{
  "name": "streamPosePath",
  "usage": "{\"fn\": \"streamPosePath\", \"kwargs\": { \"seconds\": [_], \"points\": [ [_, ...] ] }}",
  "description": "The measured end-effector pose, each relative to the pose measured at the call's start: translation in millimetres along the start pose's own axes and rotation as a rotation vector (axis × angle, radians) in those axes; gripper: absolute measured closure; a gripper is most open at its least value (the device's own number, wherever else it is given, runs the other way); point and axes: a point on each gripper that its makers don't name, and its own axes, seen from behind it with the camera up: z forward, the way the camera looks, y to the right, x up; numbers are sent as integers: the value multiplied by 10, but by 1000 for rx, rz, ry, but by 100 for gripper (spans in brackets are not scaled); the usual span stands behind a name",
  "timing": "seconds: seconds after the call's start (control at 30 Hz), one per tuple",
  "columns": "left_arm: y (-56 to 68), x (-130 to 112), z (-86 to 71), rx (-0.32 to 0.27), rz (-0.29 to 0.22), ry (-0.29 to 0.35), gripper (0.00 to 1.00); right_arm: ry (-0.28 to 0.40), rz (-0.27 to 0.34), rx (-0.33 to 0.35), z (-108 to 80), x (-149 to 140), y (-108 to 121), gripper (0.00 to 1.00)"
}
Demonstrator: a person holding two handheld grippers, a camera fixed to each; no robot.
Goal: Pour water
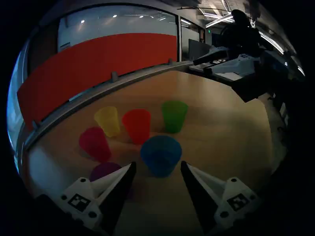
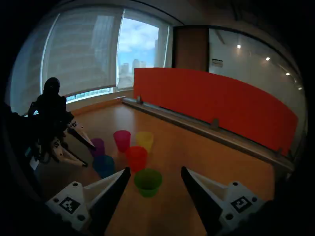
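Note:
Six translucent plastic cups stand upright in a cluster on the wooden table (image 1: 220,118): yellow (image 1: 107,120), red (image 1: 137,125), green (image 1: 174,115), pink (image 1: 95,143), blue (image 1: 161,154) and purple (image 1: 104,171). My left gripper (image 1: 158,163) is open, and the blue cup stands just ahead of its fingertips, untouched. In the right gripper view my right gripper (image 2: 155,169) is open with the green cup (image 2: 148,181) standing between its fingers, apart from both. There the left gripper (image 2: 89,156) points at the blue cup (image 2: 104,165) and purple cup (image 2: 98,146). The right gripper (image 1: 200,66) hovers at the far right.
An orange divider panel (image 2: 220,102) with a grey metal rail (image 2: 204,129) runs along the table's far edge. Big windows (image 2: 90,55) stand behind the dark hand (image 2: 49,114) that holds the left gripper. Bare tabletop (image 2: 220,173) lies to the right of the cups.

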Motion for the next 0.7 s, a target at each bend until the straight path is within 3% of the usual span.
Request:
{"fn": "streamPosePath", "kwargs": {
  "seconds": [0.7],
  "points": [
    [35,-94,433,-19,8,-55,17,-12,11,0,96,-93,65,0]
  ]
}}
